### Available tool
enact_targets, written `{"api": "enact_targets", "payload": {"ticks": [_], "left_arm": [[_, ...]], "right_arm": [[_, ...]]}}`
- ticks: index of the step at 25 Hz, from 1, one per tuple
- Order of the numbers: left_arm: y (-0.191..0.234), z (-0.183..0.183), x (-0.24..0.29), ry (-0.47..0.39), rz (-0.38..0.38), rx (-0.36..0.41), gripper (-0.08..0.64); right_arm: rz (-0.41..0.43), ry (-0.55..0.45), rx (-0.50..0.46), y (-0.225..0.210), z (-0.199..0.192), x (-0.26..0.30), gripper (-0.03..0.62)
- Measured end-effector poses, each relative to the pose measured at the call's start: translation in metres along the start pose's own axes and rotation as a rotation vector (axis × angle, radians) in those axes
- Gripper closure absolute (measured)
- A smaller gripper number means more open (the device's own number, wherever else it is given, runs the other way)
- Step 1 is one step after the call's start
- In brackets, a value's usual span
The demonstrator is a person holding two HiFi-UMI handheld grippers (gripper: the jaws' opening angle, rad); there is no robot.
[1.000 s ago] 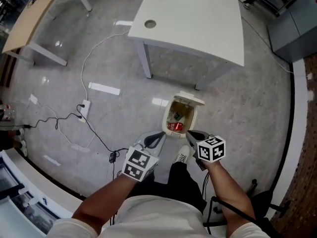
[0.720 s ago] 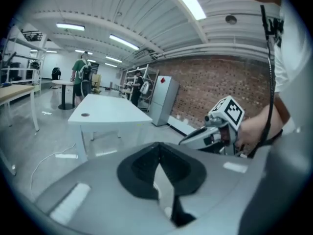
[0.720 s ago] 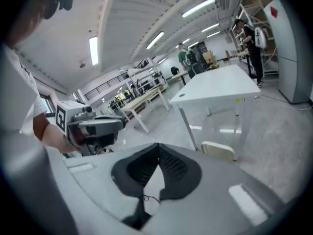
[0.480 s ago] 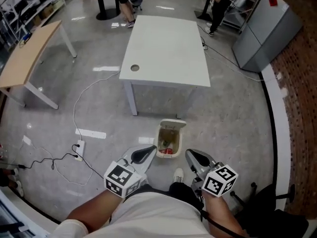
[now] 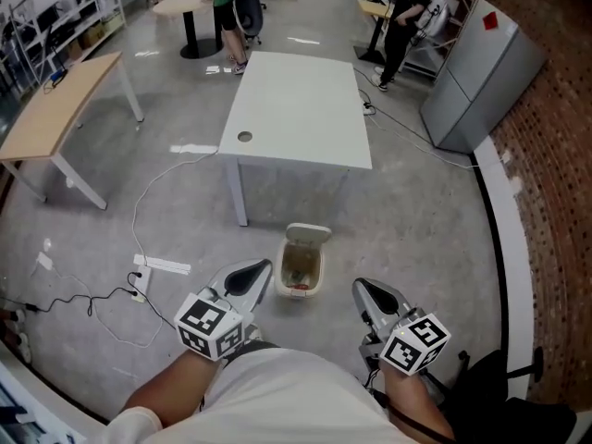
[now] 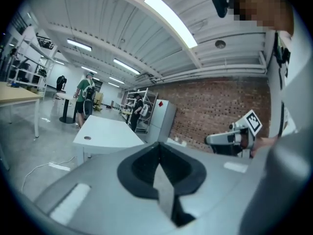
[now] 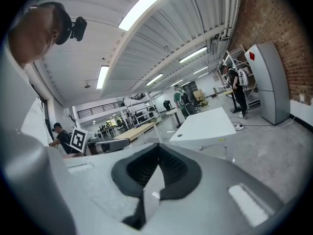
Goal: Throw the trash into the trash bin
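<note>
A small beige trash bin (image 5: 315,268) stands on the floor in front of the white table (image 5: 296,109), its lid (image 5: 308,232) flipped open. Red and pale trash (image 5: 297,286) lies inside. My left gripper (image 5: 263,268) is held level just left of the bin and well above it, jaws shut with nothing in them. My right gripper (image 5: 360,288) is to the bin's right, also shut and empty. In the left gripper view the jaws (image 6: 159,148) meet in one seam, and the right gripper (image 6: 230,138) shows across from it. The right gripper view shows its own closed jaws (image 7: 157,148) and the left gripper (image 7: 105,145).
A wooden table (image 5: 55,109) stands at the left. A power strip (image 5: 141,276) with cables lies on the floor near the left gripper. A grey cabinet (image 5: 481,72) stands by the brick wall (image 5: 555,155). People stand at the far end of the room (image 5: 403,12).
Both grippers have risen away from the bin and levelled out. The head view has lifted, so the bin looks smaller and more of the room shows.
</note>
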State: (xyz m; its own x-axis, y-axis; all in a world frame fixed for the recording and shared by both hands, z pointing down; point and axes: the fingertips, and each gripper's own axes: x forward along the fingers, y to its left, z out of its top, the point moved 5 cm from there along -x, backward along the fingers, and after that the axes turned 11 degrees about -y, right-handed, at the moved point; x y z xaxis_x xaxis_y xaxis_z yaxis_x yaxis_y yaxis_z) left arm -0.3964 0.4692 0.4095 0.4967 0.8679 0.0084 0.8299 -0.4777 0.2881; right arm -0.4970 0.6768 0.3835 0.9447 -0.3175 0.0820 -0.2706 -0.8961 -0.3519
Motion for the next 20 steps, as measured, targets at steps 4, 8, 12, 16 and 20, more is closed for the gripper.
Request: {"api": "enact_targets", "payload": {"ticks": [4, 8, 12, 16, 20], "left_arm": [[-0.036, 0.001, -0.009, -0.03, 0.019, 0.013, 0.552], [-0.071, 0.002, -0.015, -0.054, 0.036, 0.024, 0.552], [-0.104, -0.006, -0.022, -0.057, 0.051, 0.025, 0.552], [-0.124, -0.017, -0.028, -0.04, 0.075, 0.047, 0.552], [-0.129, -0.021, -0.031, -0.037, 0.099, 0.066, 0.552]], "right_arm": [[0.032, -0.012, -0.026, 0.005, 0.003, -0.029, 0.591], [0.061, -0.017, -0.017, 0.008, 0.001, -0.056, 0.591], [0.095, -0.013, -0.022, 0.008, -0.002, -0.079, 0.591], [0.11, -0.021, -0.007, 0.001, -0.006, -0.097, 0.591], [0.127, -0.007, -0.016, -0.005, -0.013, -0.103, 0.591]]}}
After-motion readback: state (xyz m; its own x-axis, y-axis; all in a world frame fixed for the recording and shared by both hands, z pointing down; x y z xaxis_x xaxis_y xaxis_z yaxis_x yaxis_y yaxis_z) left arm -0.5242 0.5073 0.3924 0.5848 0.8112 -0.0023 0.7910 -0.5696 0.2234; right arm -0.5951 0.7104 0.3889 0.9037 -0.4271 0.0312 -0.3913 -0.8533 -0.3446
